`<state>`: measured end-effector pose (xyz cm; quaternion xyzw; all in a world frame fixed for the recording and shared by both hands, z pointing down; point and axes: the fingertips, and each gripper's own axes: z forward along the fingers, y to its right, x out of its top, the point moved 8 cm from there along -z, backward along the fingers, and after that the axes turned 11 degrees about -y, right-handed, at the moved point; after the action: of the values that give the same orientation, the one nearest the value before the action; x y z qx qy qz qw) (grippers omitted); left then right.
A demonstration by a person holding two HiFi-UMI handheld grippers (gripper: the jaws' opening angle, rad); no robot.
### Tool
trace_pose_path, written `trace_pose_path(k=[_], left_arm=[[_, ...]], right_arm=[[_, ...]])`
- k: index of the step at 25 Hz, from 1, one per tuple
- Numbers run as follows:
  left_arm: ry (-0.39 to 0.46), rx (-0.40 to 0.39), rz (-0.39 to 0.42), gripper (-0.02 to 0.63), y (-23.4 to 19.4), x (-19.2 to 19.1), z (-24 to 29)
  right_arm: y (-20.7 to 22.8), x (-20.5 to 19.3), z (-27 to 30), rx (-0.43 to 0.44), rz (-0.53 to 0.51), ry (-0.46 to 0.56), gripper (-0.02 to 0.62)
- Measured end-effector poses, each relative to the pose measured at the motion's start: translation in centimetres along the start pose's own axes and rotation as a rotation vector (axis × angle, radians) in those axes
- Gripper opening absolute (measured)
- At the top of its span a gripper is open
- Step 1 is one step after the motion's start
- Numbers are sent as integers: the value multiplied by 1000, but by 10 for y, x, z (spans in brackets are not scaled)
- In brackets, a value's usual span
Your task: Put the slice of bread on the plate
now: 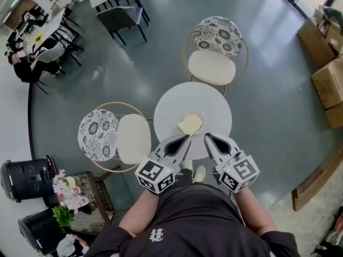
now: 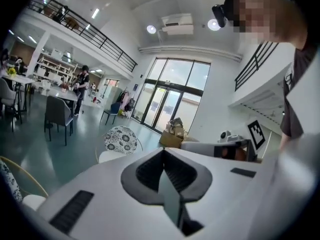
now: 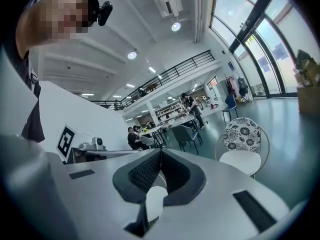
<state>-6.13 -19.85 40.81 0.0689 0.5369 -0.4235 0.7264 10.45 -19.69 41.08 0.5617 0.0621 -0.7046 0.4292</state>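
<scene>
One slice of bread (image 1: 190, 125) flat on the plate (image 1: 200, 113) on the round table (image 1: 174, 103), long axis slanting near-left to far-right. Just short of it in the head view, left gripper (image 1: 186, 137) and right gripper (image 1: 207, 136), fingers pressed together, empty.

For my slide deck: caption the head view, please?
Bread slice on the plate, round white table; left gripper and right gripper shut, empty, nearby.
</scene>
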Motion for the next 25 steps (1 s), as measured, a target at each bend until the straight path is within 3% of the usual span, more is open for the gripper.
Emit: trace_pose_path(k=[12, 25], left_arm=[[186, 94, 89, 5, 56, 36, -44], [229, 100, 109, 5, 63, 37, -54]], right_arm=[[-29, 38, -37, 11, -88, 102, 5], [-50, 45, -44, -15, -198, 133, 5]])
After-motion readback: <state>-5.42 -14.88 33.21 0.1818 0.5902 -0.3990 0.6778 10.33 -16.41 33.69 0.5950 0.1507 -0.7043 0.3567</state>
